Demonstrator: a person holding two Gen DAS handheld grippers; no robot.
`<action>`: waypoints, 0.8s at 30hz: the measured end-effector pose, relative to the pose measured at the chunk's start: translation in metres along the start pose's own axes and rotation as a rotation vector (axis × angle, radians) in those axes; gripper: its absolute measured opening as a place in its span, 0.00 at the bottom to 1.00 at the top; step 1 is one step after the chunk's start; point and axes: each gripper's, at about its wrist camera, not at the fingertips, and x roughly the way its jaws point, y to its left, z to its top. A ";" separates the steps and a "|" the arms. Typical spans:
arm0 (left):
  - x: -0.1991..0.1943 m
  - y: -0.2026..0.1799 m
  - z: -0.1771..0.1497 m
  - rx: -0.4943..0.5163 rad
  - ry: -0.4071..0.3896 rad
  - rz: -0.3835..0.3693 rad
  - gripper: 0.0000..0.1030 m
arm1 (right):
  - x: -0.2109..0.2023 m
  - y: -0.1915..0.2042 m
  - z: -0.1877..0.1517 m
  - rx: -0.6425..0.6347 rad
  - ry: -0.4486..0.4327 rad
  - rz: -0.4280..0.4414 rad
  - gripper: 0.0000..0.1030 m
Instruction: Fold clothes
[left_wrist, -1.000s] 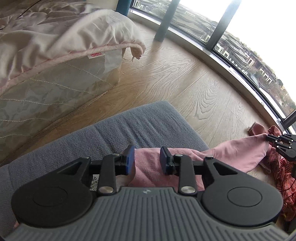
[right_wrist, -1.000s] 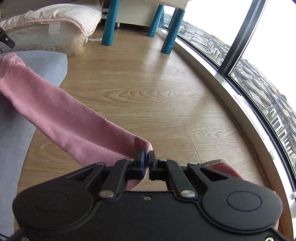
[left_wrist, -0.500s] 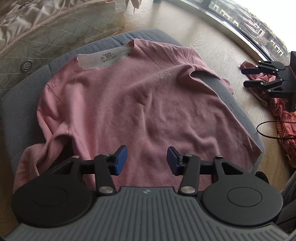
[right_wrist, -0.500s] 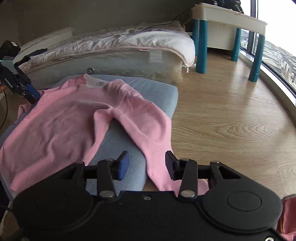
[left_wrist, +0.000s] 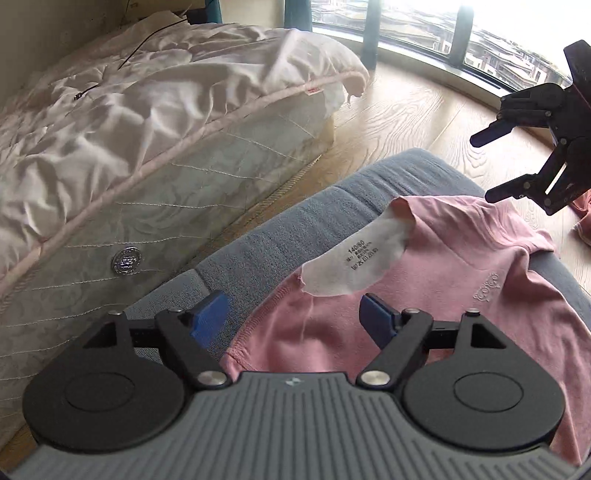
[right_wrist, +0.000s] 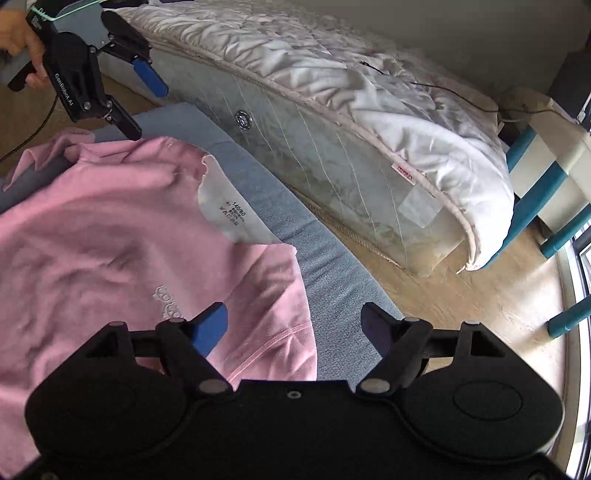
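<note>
On the grey-blue ribbed cushion lies the pink sweatshirt, soft knit, white neck lining up. Left gripper and right gripper hover at its shoulders, jaws wide and empty. Only the right view shows a hand; a quilted mattress lies behind.

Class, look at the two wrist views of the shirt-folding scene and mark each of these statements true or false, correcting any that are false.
1. The pink shirt lies spread on the grey cushion. True.
2. The left gripper is clamped on the collar. False: its jaws are wide open and hold nothing.
3. The right gripper is open. True.
4. The white neck label is blank. False: it carries printed size text.
5. A mattress with white bedding lies beyond the cushion. True.
6. The table legs are red. False: they are teal blue.
</note>
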 end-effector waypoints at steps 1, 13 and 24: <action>0.014 0.003 0.000 0.012 0.004 0.027 0.80 | 0.017 -0.010 0.003 0.051 0.002 0.009 0.71; 0.074 0.015 -0.003 0.035 0.068 -0.144 0.57 | 0.115 -0.072 -0.010 0.352 -0.023 0.413 0.46; 0.066 0.038 0.012 -0.024 0.061 -0.132 0.08 | 0.092 -0.064 0.011 0.260 -0.174 0.252 0.03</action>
